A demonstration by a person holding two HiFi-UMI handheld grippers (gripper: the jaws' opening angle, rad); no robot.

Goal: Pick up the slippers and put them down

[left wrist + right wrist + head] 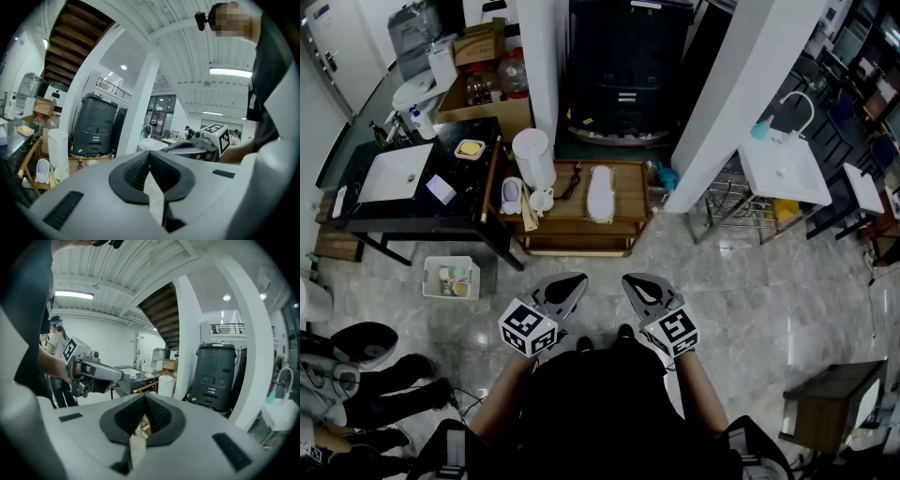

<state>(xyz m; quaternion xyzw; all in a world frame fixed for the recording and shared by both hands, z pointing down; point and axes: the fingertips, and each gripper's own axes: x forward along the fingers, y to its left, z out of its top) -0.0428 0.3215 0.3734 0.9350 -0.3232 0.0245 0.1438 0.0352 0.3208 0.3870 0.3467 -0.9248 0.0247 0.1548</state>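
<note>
Well beyond the left tool [575, 280] and right tool [632, 280], both pressed together, lie slippers [601, 192].

A white slipper [601, 192] lies flat on the wooden counter [634, 180], with a second slipper [512, 194] at the left end

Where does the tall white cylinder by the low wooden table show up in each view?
Head view: the white cylinder stands upper middle, at the left end of the wooden table.
Left gripper view: far left, below mid-height.
Right gripper view: near the centre.
Shared landmark: the dark cabinet, to the cylinder's right in every view.
</note>
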